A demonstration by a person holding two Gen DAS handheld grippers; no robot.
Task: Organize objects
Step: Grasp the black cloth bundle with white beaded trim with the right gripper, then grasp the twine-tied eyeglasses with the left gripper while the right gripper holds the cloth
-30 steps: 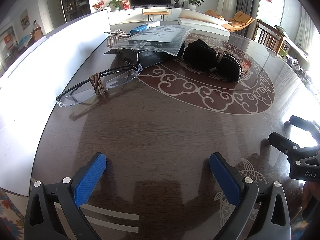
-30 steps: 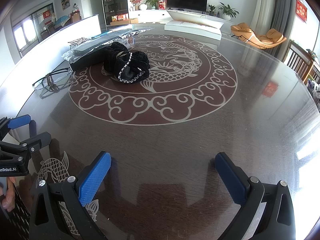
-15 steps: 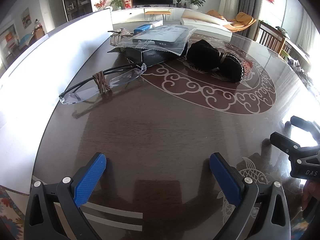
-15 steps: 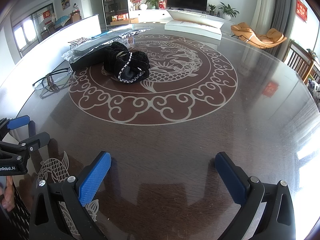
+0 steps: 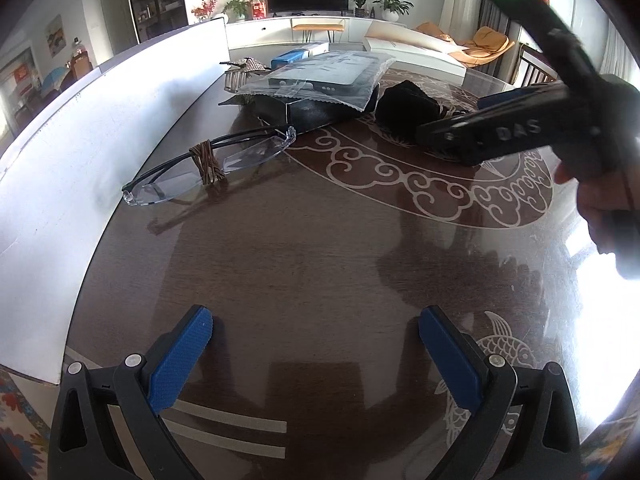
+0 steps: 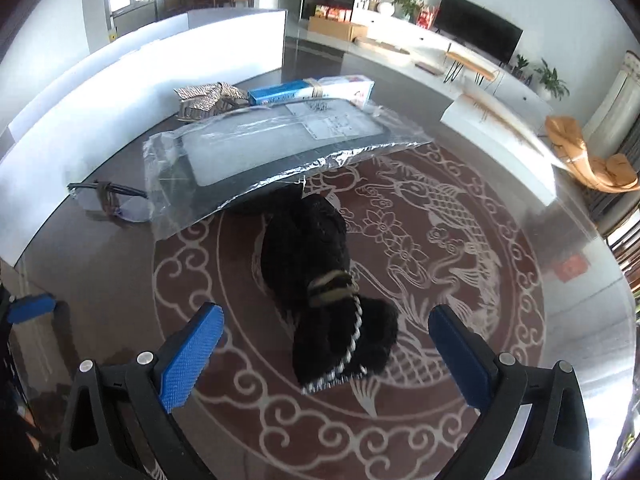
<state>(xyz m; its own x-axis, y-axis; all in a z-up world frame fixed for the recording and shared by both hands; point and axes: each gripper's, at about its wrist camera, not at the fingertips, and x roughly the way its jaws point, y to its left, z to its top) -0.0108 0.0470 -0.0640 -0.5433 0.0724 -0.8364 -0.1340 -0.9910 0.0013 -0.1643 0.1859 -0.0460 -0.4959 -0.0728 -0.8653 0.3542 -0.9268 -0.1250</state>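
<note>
- Table (image 6: 520, 360): nothing looks sorted yet.
- Plastic-wrapped tray (image 6: 280, 148) rests on a dark box, untouched.
- Black cloth bundle (image 6: 320, 280) lies between the right gripper (image 6: 324, 344) fingers, spread wide (likely first pick).
- Glasses (image 5: 208, 164) wait; left gripper (image 5: 316, 340) gapes empty.

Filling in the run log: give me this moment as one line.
left gripper: open, idle over table | right gripper: open, fingers straddling black fabric bundle | nothing grasped
</note>
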